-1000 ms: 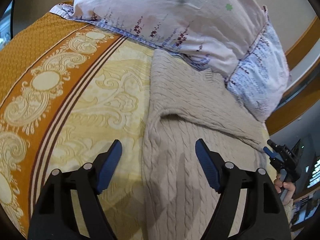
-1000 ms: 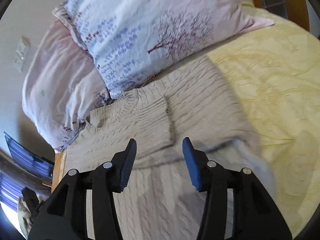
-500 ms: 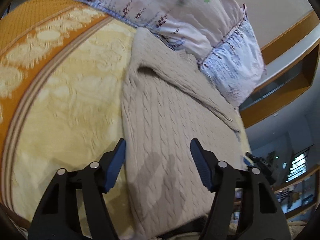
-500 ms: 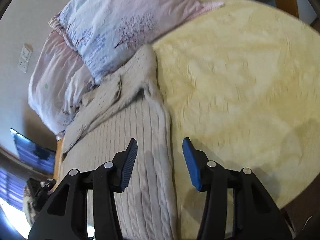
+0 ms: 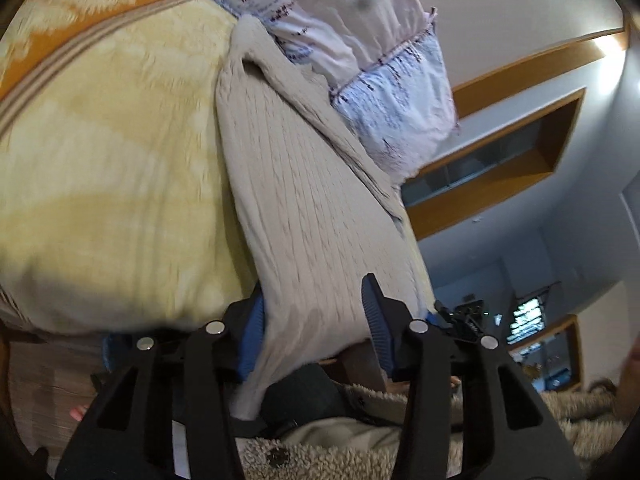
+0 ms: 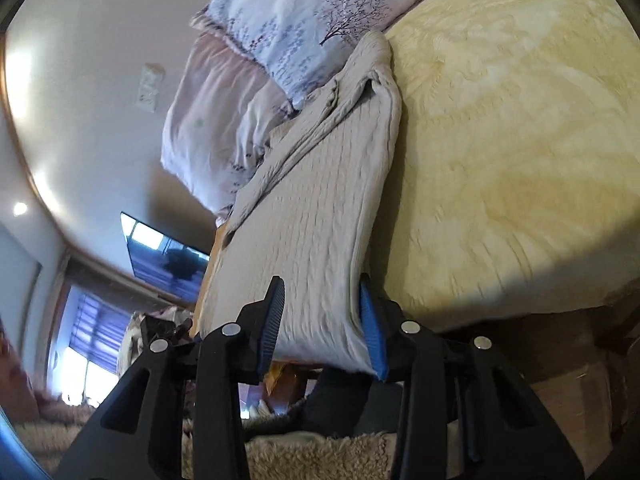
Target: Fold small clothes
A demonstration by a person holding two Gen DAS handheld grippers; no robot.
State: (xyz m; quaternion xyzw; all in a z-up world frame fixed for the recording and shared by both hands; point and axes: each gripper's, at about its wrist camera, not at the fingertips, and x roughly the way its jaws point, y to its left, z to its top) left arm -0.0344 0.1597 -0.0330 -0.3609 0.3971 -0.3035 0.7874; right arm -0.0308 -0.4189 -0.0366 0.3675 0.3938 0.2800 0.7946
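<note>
— When reading the left wrist view, found what?

— Beige cable-knit sweater (image 5: 304, 184), laid as a long narrow strip on the yellow bedspread (image 5: 112, 160). Runs from bottom centre up to the floral pillow (image 5: 360, 40) at the top of the frame. Folded layer bunched along its right side. Hem end at the near edge of the bed, sitting between the fingers of the left gripper (image 5: 314, 300). Jaws apart, nothing pinched. Cloth lapping in front of the left-hand blue pad (image 5: 252, 336). Blurred overall.

— And from the right wrist view?

— Same sweater (image 6: 320, 208), centre frame, far end touching the pillow (image 6: 304, 12) at upper centre, bedspread (image 6: 500, 140) filling the right. Crumpled fold along the left side of the strip. Hem corner lodged between the fingers of the right gripper (image 6: 320, 292), close against the right-hand pad (image 6: 372, 332). Jaws likewise spread, not closed on it.

— Step in hand?

— Probably taking hold of the two hem corners for the bottom-to-top fold, with the side folds seemingly done.

— Next move?

— Close both pairs of jaws through every layer of the hem. Lift both corners level, carry them up toward the pillow end, and lay the hem square on the upper part. Worth keeping an even pull so as not to drag the bunched fold loose.
</note>
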